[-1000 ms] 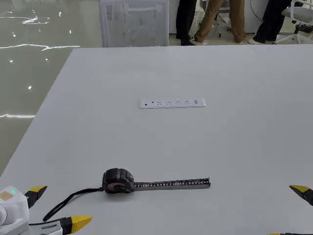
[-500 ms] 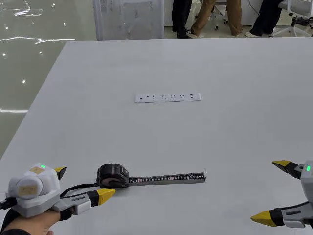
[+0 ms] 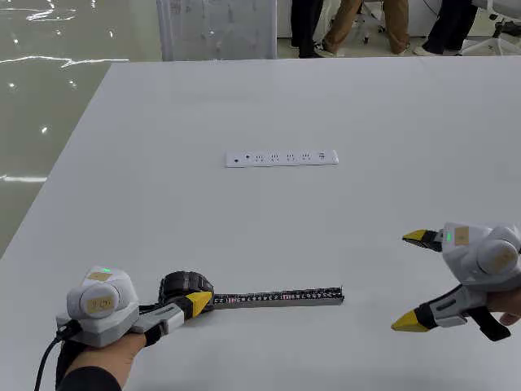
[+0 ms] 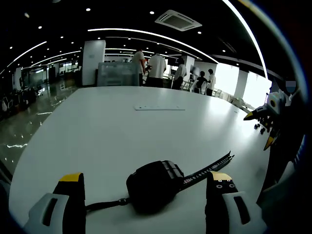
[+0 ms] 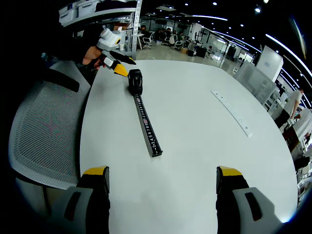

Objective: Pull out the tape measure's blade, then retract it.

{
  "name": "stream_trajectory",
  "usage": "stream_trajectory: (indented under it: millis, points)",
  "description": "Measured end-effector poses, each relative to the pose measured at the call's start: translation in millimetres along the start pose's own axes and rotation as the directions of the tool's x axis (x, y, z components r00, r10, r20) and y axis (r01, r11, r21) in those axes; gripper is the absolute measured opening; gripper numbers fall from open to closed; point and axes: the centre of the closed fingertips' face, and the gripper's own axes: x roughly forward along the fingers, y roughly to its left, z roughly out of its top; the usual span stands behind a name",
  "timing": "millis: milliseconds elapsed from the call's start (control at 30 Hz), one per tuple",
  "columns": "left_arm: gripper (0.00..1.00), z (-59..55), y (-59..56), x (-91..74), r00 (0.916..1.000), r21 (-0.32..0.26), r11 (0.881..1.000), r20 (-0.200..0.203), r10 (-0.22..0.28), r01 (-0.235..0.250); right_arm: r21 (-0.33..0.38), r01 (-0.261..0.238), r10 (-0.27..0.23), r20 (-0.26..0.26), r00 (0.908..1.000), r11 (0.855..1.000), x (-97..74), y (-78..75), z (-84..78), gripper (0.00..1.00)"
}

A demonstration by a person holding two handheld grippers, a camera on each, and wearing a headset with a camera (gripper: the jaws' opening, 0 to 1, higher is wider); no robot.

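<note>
Worktop point(image 3: 326, 98): tape measure point(image 3: 186, 288) near-left, blade point(image 3: 277, 298) out rightward; left gripper point(image 4: 146, 177) spread around its case, right gripper point(image 3: 411, 280) spread well clear of the tip, so an off-centre clamp could skid the case.

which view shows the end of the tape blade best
The right gripper view: the free end of the blade lies nearest the camera, ahead of the open right claw. The head view shows it small; in the left gripper view it recedes beyond the case.
</note>
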Motion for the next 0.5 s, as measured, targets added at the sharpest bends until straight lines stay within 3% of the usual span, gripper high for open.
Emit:
stream_trajectory:
  millis: [267, 367, 500]
  points:
    - [0.99, -8.3, -18.4, 7.7, 0.9999, 0.016, 1.0, 0.013, -0.011, 0.01, -0.082, -0.1, 0.096, -0.051, 0.9941, 0.992, 33.0, 1.9, 4.9, 0.78]
    - [0.98, -10.8, -18.3, 10.4, 0.9999, 0.023, 1.0, 0.013, 0.003, -0.003, -0.108, -0.137, 0.129, -0.08, 0.9884, 0.985, 44.8, 2.1, 5.3, 0.76]
    - [0.97, -10.1, -16.1, 12.8, 0.9991, -0.022, 0.999, 0.035, 0.024, -0.023, -0.133, -0.184, 0.169, -0.114, 0.9789, 0.974, 58.2, 3.2, 6.2, 0.68]
